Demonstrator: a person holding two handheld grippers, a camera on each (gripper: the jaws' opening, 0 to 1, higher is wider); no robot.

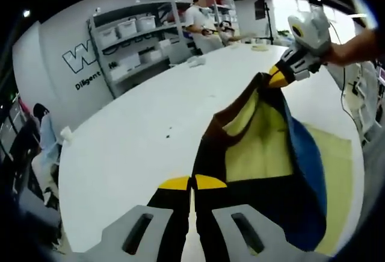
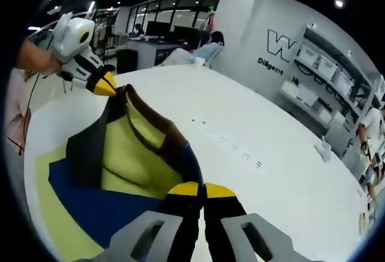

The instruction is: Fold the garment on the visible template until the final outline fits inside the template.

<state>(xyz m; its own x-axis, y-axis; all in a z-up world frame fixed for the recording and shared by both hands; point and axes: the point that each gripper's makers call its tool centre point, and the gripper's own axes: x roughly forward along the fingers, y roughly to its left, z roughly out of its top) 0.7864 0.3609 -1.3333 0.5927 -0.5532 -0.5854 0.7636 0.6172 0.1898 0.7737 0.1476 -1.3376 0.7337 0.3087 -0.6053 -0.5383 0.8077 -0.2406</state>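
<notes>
A colour-block garment [image 1: 264, 153] in brown, yellow, blue and black is stretched between my two grippers above a pale yellow template [image 1: 338, 171] on the white table. My left gripper [image 1: 193, 182] is shut on one edge of the garment, at the bottom of the left gripper view. My right gripper [image 1: 278, 79], held by a hand, pinches the far corner. In the right gripper view the garment [image 2: 132, 147] runs from my right gripper [image 2: 203, 190], shut on it, to the left gripper [image 2: 107, 84] at upper left. The template [image 2: 51, 214] lies beneath it.
The white table [image 1: 138, 135] stretches wide, with small printed marks [image 2: 231, 144] on it. Shelves with bins [image 1: 135, 33] line the wall, and a person [image 1: 201, 24] stands at the table's far end. Small items [image 1: 195, 61] lie there. A seated person [image 2: 207, 48] is at distant desks.
</notes>
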